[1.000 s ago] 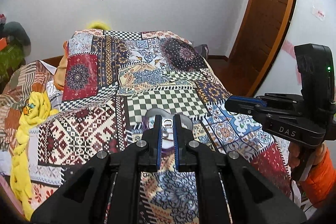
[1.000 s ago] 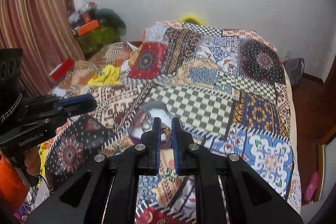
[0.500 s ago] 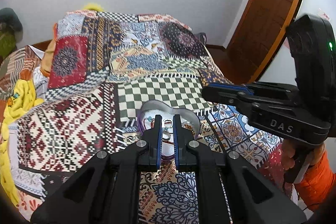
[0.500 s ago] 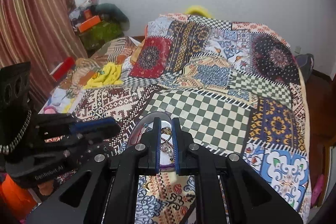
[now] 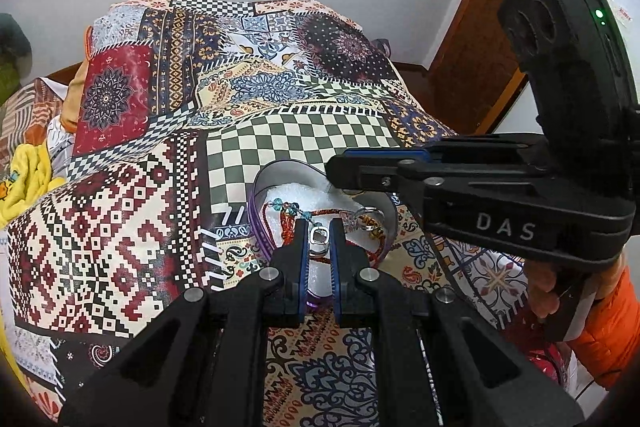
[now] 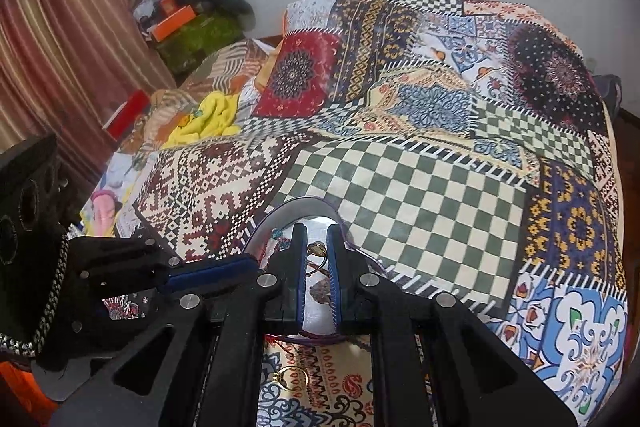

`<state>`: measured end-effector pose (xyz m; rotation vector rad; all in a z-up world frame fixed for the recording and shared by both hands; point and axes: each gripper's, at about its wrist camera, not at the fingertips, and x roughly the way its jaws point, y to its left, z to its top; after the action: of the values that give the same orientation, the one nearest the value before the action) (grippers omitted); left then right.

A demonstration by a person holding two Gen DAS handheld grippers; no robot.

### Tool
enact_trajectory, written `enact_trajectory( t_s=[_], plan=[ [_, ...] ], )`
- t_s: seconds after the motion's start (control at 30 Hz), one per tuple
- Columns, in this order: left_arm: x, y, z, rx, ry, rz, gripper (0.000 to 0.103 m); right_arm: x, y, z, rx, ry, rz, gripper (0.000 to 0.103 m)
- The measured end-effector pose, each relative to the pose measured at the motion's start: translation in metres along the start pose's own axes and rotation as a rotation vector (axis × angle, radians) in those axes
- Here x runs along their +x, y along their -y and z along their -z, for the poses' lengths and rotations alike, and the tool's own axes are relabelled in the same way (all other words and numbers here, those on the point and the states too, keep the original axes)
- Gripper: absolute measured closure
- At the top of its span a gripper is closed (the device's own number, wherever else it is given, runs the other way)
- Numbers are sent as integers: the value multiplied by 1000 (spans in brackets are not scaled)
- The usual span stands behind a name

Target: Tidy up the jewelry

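Over a patchwork quilt (image 5: pixel 132 227), two hand-held grippers converge on a purple heart-shaped jewelry box (image 5: pixel 264 183) lying on the bed. Left gripper (image 5: pixel 319 237) has its blue-padded jaws drawn close and pinching a small silver ring (image 5: pixel 319 235), poised directly above the box's white lining; a red beaded strand (image 5: pixel 320 214) and other silver pieces (image 5: pixel 366 219) already lie inside, at about 12 to 2 o'clock from its fingertips. Right gripper (image 6: pixel 317 247) comes in from the box's 3 o'clock side as the left camera sees it, jaws likewise nearly together and gripping a gold-toned ring (image 6: pixel 316 248) over the box's far lobe. One more gold ring (image 6: pixel 293 379) rests on the quilt outside the box, at 6 o'clock beneath the right gripper's body.

Both tools appear equally near the box, so release seems the step in hand; each piece hangs straight over the lining, and the drop would run downward, not sideways. Crowding is the likely hazard, since the two sets of fingers sit close together above one small container.
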<state>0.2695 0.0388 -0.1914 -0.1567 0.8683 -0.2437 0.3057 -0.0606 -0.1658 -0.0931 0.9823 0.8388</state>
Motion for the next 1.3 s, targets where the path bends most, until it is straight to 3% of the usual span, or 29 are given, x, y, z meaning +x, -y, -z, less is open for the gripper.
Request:
enact_trajectory(
  t_s=[0.53, 0.83, 0.9, 1.0, 1.07, 1.3],
  plan=[
    [-14, -1, 3, 4, 16, -28, 94, 0, -3, 1, -4, -46, -20, 92],
    [-43, -12, 1, -28, 61, -58, 86, -25, -13, 13, -46, 2, 43, 74],
    [-49, -15, 3, -32, 67, -65, 85, -30, -16, 20, -64, 6, 61, 64],
    [-57, -20, 8, -43, 79, -74, 73, -34, -20, 31, -91, 4, 85, 58],
    [-60, -23, 14, -50, 80, -83, 67, -32, -25, 42, -118, -17, 89, 57],
    [-53, -25, 40, -69, 14, -84, 67, -3, -29, 69, -172, -135, 130, 57]
  ],
)
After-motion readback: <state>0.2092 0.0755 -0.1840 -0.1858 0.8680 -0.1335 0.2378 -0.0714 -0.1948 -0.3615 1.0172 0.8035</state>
